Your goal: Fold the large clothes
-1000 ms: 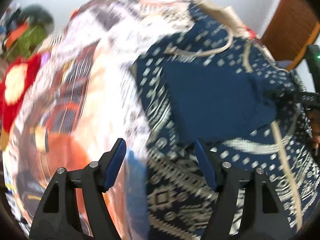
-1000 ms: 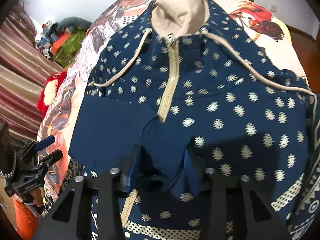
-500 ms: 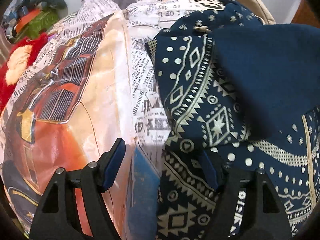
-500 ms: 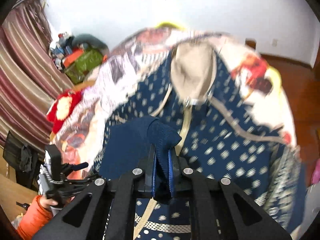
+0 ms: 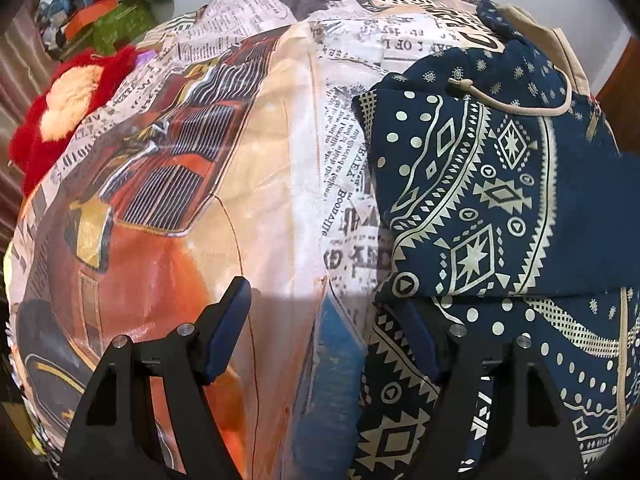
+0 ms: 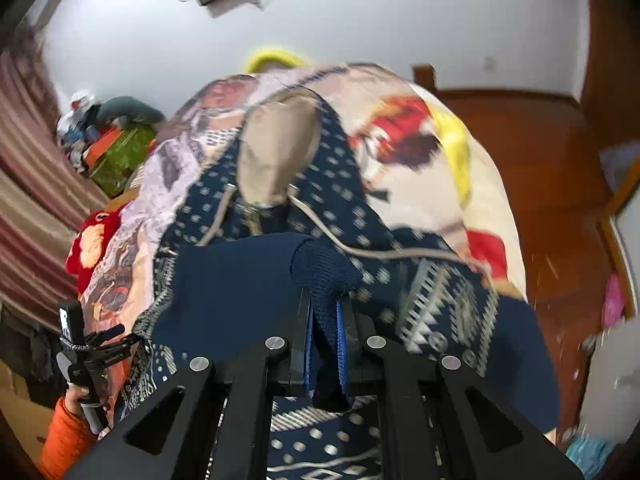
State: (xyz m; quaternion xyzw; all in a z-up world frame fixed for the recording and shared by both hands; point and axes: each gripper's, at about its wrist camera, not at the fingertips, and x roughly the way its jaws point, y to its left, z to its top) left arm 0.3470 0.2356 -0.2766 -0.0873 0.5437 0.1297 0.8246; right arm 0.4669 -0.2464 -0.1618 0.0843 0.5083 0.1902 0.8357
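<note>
The right claw (image 6: 325, 332) is pinching the navy ribbed cuff (image 6: 324, 268) of the navy patterned hoodie (image 5: 480, 200) at lower centre. The left claw (image 5: 324, 336) is gaping wide, empty, over the newspaper-print bedsheet (image 5: 240, 160), whose lettering is too warped for reading.

The left wrist camera looks steeply down, close over the printed bedspread (image 5: 224, 184) and the navy hoodie (image 5: 480, 200). The right wrist camera sits higher, facing along the bed toward the white wall (image 6: 360, 32). Both views share the hoodie, the bedspread and a red plush toy (image 5: 60, 120).
</note>
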